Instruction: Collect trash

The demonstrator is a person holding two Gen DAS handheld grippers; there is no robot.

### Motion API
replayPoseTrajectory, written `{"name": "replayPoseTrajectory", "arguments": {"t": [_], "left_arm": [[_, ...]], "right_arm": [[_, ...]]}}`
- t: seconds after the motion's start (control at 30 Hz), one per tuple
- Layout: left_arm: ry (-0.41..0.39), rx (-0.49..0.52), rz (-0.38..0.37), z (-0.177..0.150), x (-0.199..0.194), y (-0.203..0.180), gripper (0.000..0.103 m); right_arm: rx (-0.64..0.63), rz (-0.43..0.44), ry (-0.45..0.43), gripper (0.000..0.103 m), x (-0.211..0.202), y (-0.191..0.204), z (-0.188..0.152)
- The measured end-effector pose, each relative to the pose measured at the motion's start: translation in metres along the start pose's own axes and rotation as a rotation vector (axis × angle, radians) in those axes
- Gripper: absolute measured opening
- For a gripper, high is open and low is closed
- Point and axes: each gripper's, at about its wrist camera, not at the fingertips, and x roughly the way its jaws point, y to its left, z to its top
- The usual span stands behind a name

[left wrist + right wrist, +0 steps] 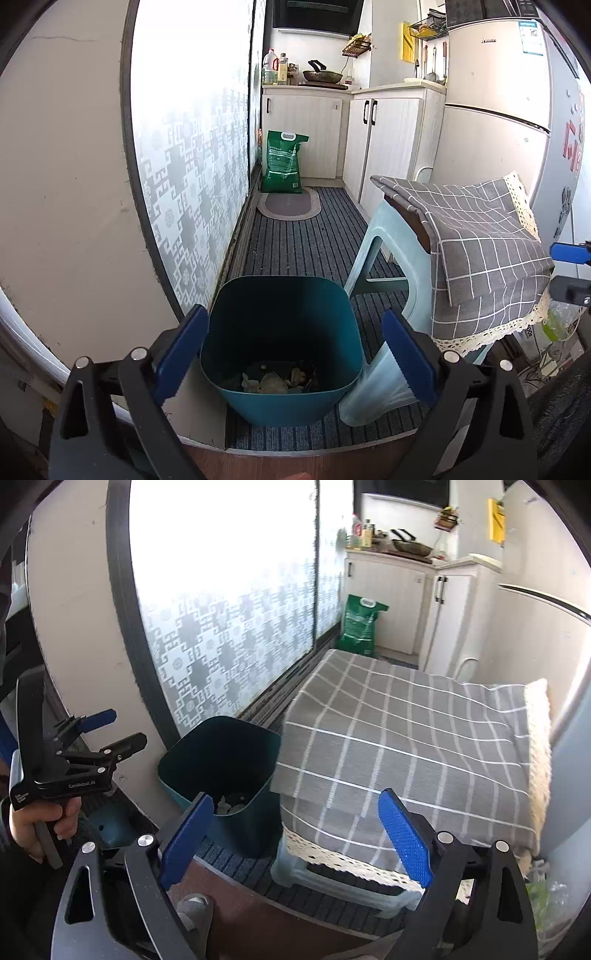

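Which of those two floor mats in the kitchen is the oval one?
The small grey mat before the green bag; the striped runner is long and straight-edged.

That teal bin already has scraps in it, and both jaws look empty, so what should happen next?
Probably swing away to look for more litter. The teal bin holds crumpled scraps, the left gripper and right gripper stand open and empty, and no loose trash shows nearby.

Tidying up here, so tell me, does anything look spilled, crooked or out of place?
Nothing spilled. The grey checked cloth lies skewed on the pale blue plastic stool, one corner drooping. Crumpled trash sits inside the teal plastic bin.
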Motion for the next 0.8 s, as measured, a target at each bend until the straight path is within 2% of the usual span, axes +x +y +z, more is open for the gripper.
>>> {"name": "replayPoseTrajectory", "arguments": {"t": [0.07,0.27,0.37,0.6,0.67,0.8], "left_arm": [[0.000,-0.003,-0.011,0.001,-0.002,-0.007,0.097],[-0.025,0.030,-0.055,-0.002,-0.009,-0.030,0.099],[-0.028,0.038,-0.066,0.000,-0.009,-0.036,0.099],[-0.024,0.036,-0.054,0.001,-0.008,-0.042,0.100],[-0.021,0.036,-0.049,0.001,-0.007,-0.041,0.100],[-0.018,0.033,-0.039,0.000,-0.007,-0.040,0.100]], "right_arm": [[0.022,-0.029,-0.019,0.099,-0.018,-0.012,-0.008],[0.112,-0.069,-0.060,0.100,-0.062,-0.051,-0.028],[0.059,-0.122,-0.079,0.100,-0.081,-0.059,-0.035],[0.059,-0.072,-0.110,0.100,-0.094,-0.083,-0.040],[0.048,-0.041,-0.117,0.100,-0.094,-0.080,-0.040],[0.007,-0.045,-0.123,0.100,-0.093,-0.070,-0.039]]}}
